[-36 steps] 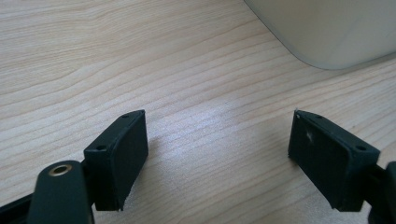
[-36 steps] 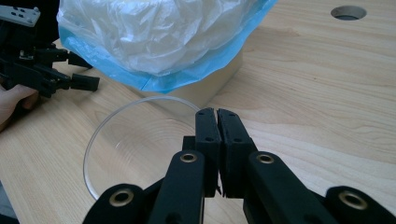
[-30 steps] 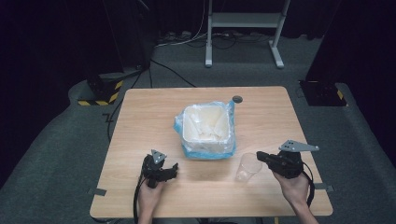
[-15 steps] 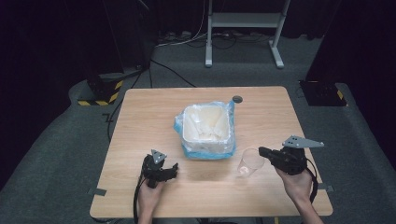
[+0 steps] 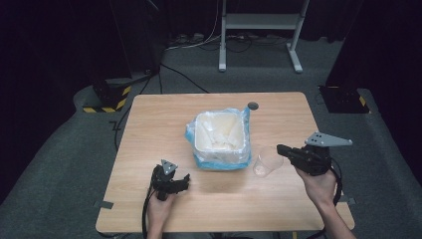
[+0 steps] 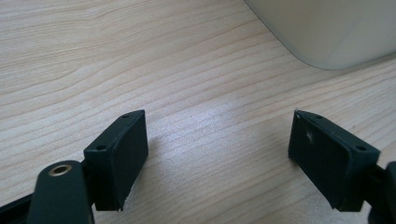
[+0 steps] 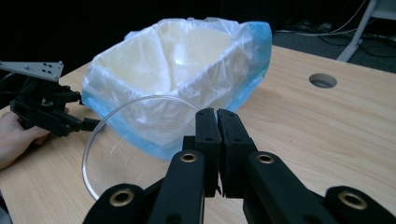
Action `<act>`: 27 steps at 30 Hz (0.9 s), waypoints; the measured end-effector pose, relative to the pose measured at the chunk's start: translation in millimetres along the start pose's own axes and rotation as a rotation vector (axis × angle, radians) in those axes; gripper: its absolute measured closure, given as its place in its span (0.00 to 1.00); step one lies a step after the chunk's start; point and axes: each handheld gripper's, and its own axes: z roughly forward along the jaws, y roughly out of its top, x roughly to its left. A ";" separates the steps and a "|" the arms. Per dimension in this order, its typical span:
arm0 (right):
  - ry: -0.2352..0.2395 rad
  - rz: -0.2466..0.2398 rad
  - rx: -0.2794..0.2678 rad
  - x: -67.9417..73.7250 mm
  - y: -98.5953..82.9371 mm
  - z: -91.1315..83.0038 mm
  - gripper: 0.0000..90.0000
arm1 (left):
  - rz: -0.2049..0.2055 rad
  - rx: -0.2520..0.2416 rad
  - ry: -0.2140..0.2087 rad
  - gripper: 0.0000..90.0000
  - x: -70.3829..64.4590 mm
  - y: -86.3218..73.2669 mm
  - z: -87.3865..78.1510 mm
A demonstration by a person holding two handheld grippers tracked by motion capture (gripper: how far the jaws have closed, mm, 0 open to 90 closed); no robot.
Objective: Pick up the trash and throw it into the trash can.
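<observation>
A person seated at a wooden table [image 5: 149, 124] works a two-jaw tool in each hand. The right gripper [image 5: 279, 149], seen from above at the table's right side, has its jaws pressed together on the rim of a clear plastic cup [image 5: 264, 162]; in the right gripper view the jaws meet with almost no gap and the cup [image 7: 135, 144] hangs to their left, tipped on its side with its mouth toward the camera. Just beyond the cup and ahead of that gripper stands a white bin [image 5: 220, 131] lined with a blue-edged plastic bag [image 7: 252, 51], near the middle of the table. A round cable hole [image 5: 253, 105] lies farther off, past the bin. The left gripper [image 5: 185, 178] rests low over the tabletop on the opposite side of the bin, its jaws spread wide with bare wood between them in the left gripper view, where the bin's pale wall [image 6: 327, 32] sits ahead and to the right. A left hand [image 5: 159, 209] grips that tool; the right hand [image 5: 316, 184] holds the other.
</observation>
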 end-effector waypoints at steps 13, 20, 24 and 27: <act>0.016 -0.016 -0.028 2.8 21.9 -1.4 0.97 | -0.002 0.000 -0.001 0.22 -0.1 0.0 0.1; 0.018 -0.025 -0.030 3.8 28.0 -0.9 0.97 | 0.000 0.000 -0.001 0.22 0.0 0.0 0.0; 0.020 -0.028 -0.039 4.3 34.5 -2.2 0.97 | -0.001 -0.001 0.000 0.22 -0.1 0.0 0.1; 0.039 -0.026 -0.047 5.2 41.6 -2.1 0.97 | -0.001 0.000 -0.001 0.22 0.0 0.0 0.0</act>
